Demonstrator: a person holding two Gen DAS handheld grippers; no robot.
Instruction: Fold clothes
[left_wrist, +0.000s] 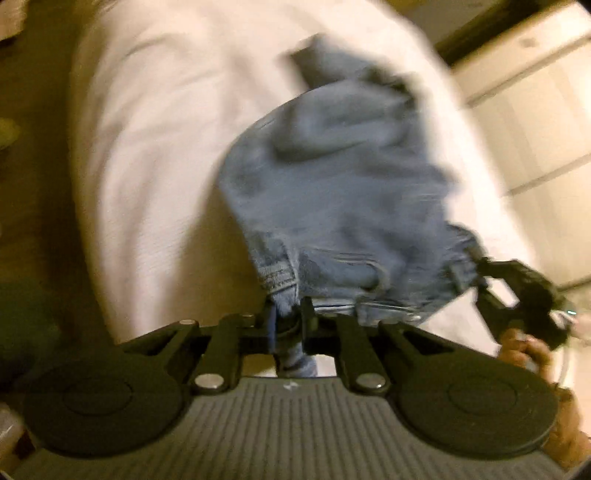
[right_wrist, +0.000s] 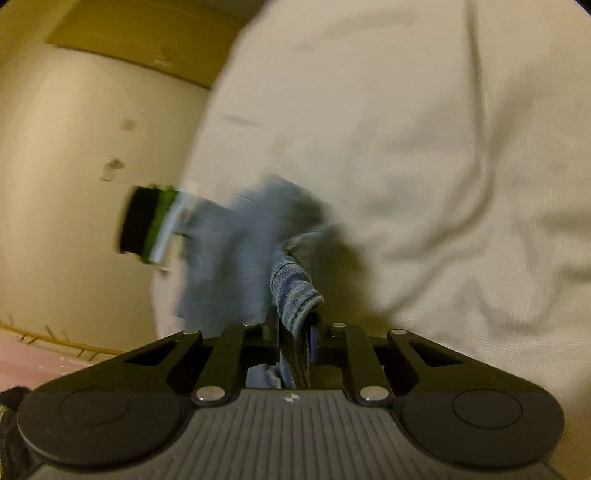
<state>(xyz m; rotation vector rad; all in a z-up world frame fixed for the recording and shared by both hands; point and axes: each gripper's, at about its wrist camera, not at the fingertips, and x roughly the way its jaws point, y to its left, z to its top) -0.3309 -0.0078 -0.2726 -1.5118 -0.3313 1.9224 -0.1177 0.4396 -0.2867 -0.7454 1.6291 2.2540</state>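
Denim garment (left_wrist: 332, 192) crumpled, soft folds; both claws pinching stitched hems.

Both wrist views look down past their own fingers, close over the jeans (left_wrist: 332, 192) on white cloth (right_wrist: 424, 147); each catches the other gripper.
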